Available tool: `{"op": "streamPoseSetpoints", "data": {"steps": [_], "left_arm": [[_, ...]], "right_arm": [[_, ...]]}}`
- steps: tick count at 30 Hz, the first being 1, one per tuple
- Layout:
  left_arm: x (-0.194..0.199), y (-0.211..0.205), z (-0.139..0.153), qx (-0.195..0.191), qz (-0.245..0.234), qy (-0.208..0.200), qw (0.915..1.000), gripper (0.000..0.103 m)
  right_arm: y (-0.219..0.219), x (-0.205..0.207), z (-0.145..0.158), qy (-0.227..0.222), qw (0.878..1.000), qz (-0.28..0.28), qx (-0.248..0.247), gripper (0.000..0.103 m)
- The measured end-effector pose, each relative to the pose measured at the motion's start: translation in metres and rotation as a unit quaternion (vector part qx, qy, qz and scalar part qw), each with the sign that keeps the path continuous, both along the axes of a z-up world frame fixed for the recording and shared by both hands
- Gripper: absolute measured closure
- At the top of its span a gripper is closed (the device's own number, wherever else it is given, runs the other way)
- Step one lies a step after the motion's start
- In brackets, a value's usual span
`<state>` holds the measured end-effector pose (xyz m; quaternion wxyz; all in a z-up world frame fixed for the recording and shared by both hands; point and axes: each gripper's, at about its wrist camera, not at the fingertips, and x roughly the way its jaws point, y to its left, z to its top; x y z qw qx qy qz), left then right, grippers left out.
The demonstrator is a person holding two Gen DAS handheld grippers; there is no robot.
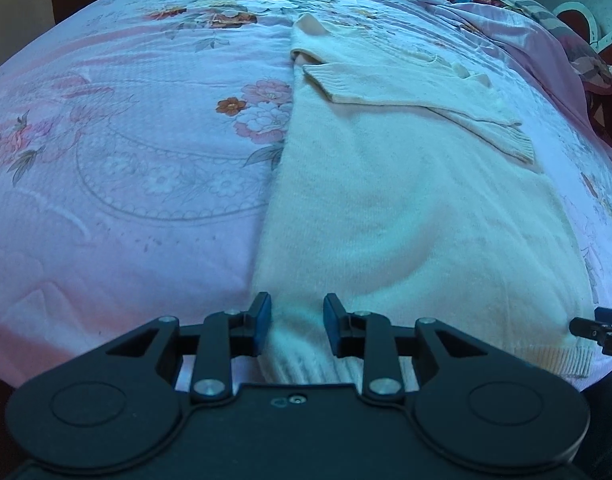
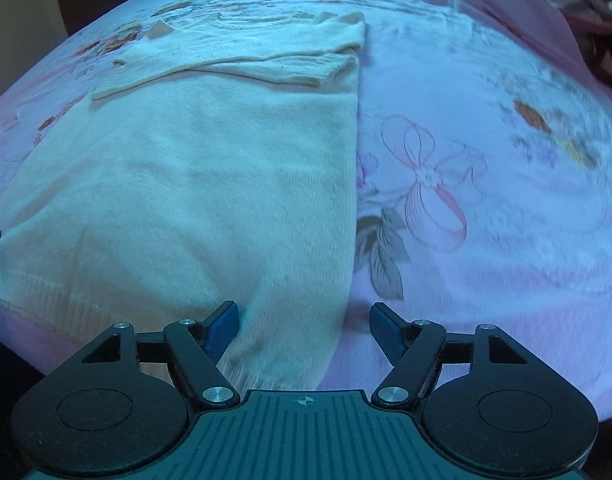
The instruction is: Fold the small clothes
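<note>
Sweater (image 1: 405,208): cream knit, ribbed hem, sleeves folded across; L gripper (image 1: 297,322) & R gripper (image 2: 304,330) both released.

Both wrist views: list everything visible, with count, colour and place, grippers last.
sweater: one, cream-white knit, flat on the bed, both sleeves folded across the chest.
bedspread: one, pink-white floral, under the sweater.
crumpled bedding: one heap, pink and patterned, far right corner.
left hand-held gripper: one, black with blue pads, open, at the sweater's near left hem.
right hand-held gripper: one, black with blue pads, open, straddling the sweater's near right edge.
</note>
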<state>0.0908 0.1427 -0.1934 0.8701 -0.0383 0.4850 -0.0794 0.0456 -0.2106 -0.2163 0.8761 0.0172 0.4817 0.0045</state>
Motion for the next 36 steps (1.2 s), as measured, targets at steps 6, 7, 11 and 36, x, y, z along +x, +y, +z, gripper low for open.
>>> {"op": "streamPoseSetpoints", "data": {"steps": [6,7,11,36], "left_arm": [[-0.011,0.008,-0.007,-0.015,0.012,0.034,0.9992,0.058],[-0.012,0.009,-0.009,-0.019,0.012,0.037,0.9991,0.057],[-0.015,0.017,-0.015,-0.046,0.017,0.042,0.9979,0.063],[0.153,-0.008,0.026,-0.166,0.072,-0.013,0.9835,0.097]], "right_arm": [[-0.002,-0.011,-0.003,0.018,0.998,-0.011,0.058,0.032],[0.0,-0.013,-0.004,0.019,0.998,-0.01,0.061,0.032],[-0.006,-0.014,-0.006,0.017,0.997,-0.017,0.079,0.066],[-0.082,0.135,0.036,-0.057,0.953,-0.131,0.269,0.096]]}}
